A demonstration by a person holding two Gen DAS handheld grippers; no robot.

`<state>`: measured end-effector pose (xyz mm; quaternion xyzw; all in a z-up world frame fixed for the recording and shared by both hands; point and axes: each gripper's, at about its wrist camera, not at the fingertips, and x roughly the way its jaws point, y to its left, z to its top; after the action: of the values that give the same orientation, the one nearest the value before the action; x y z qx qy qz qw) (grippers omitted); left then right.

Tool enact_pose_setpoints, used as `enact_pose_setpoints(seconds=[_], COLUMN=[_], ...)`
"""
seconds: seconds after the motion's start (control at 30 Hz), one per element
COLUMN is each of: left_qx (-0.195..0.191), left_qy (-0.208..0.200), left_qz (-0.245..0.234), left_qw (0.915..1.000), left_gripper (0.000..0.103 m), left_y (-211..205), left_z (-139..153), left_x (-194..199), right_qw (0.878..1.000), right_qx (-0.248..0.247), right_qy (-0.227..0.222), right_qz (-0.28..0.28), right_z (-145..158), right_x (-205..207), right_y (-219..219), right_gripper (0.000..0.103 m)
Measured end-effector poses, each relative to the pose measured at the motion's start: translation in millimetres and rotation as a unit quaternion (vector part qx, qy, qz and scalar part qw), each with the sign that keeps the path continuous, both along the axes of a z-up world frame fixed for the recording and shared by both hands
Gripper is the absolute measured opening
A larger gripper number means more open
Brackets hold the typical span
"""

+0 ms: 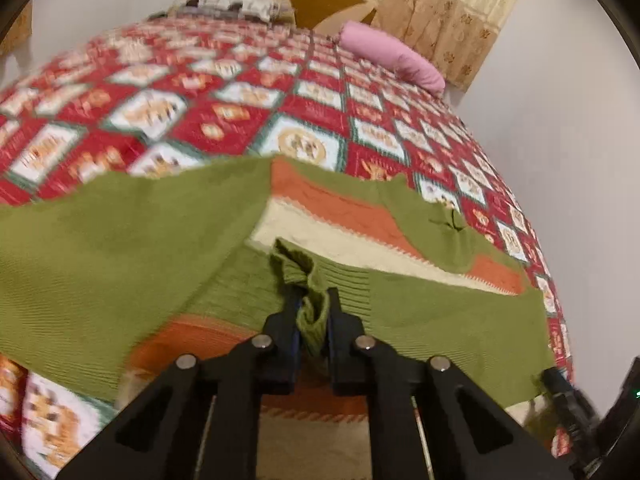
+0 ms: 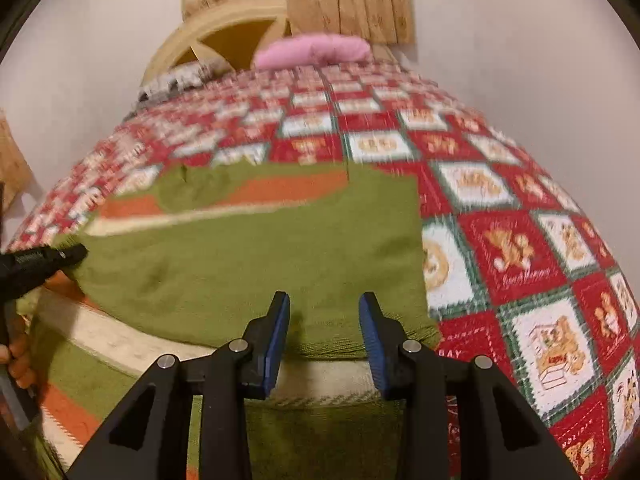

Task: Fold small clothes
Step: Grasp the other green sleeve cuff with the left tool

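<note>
A small green knit sweater (image 1: 120,240) with orange and cream stripes lies on the bed, partly folded over itself. My left gripper (image 1: 314,300) is shut on a bunched green ribbed edge of the sweater (image 1: 304,276), lifted a little. In the right wrist view the sweater (image 2: 260,256) spreads ahead with a green panel folded on top. My right gripper (image 2: 324,304) is open and empty just above the sweater's near edge. The left gripper (image 2: 48,260) shows at the left, at the sweater's edge.
The bed has a red, white and green patchwork quilt (image 2: 520,256) (image 1: 200,100). A pink pillow (image 2: 316,50) (image 1: 392,56) and a patterned pillow (image 1: 232,2) lie by the cream headboard (image 2: 216,28). White walls flank the bed.
</note>
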<state>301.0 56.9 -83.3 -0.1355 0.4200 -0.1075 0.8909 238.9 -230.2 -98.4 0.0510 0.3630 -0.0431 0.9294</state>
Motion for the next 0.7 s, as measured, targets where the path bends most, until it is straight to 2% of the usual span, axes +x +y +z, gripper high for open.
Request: enact_pose_setpoints(seconds=[0.1,0.17,0.2,0.23,0.3,0.37,0.43,0.47,0.5,0.53,0.57,0.6,0.63,0.7], left_qx=[0.032,0.053,0.056,0.051,0.058,0.066,0.064,0.065,0.072,0.079,0.085,0.092,0.098,0.112], left_qy=[-0.021,0.002,0.016,0.013,0.006,0.004,0.007,0.003,-0.005,-0.018,-0.035,-0.056,-0.075,-0.085], left_qz=[0.015,0.023,0.026,0.027,0.028,0.026,0.023,0.027,0.037,0.051,0.069,0.093,0.116,0.154], left_qw=[0.9991,0.9983,0.9979,0.9983,0.9979,0.9975,0.9977,0.9975,0.9967,0.9954,0.9933,0.9898,0.9856,0.9779], left_gripper=[0.007,0.007,0.007,0.007,0.008,0.01,0.02,0.032,0.056,0.071,0.096,0.103,0.103,0.103], left_y=[3.6,4.4,4.3,4.8,3.0,0.6,5.4,10.5,16.5,24.9,36.6,54.6,73.4,112.2], left_z=[4.2,-6.5,-13.0,-14.9,-13.0,-10.9,-5.3,-0.4,4.4,9.9,16.3,23.0,29.3,37.0], left_x=[-3.3,3.5,9.2,9.8,8.1,6.5,1.3,-4.4,-11.8,-21.2,-31.6,-42.4,-53.5,-66.3], right_qw=[1.0,1.0,0.999,0.998,0.998,0.998,0.999,0.999,0.999,0.999,0.999,0.999,0.999,0.999], right_qx=[0.009,0.012,0.008,0.002,-0.003,-0.009,-0.002,0.003,0.009,0.015,0.019,0.022,0.023,0.021], right_qy=[-0.007,0.015,0.037,0.057,0.051,0.048,0.047,0.045,0.042,0.04,0.039,0.038,0.037,0.037], right_qz=[0.009,0.015,0.015,0.015,0.02,0.026,0.028,0.028,0.028,0.028,0.028,0.028,0.028,0.028], right_z=[4.5,-5.6,-15.0,-23.1,-22.1,-22.7,-23.2,-23.5,-23.7,-23.5,-23.3,-23.1,-22.9,-23.1], right_x=[0.4,7.8,13.1,19.0,19.7,19.4,19.6,18.8,17.8,17.3,16.7,16.4,16.5,15.5], right_y=[9.2,14.9,17.7,19.7,22.4,25.8,23.9,22.2,20.2,18.7,17.7,16.8,16.7,16.7], right_gripper=[0.037,0.037,0.038,0.038,0.046,0.048,0.049,0.049,0.049,0.049,0.049,0.049,0.049,0.049])
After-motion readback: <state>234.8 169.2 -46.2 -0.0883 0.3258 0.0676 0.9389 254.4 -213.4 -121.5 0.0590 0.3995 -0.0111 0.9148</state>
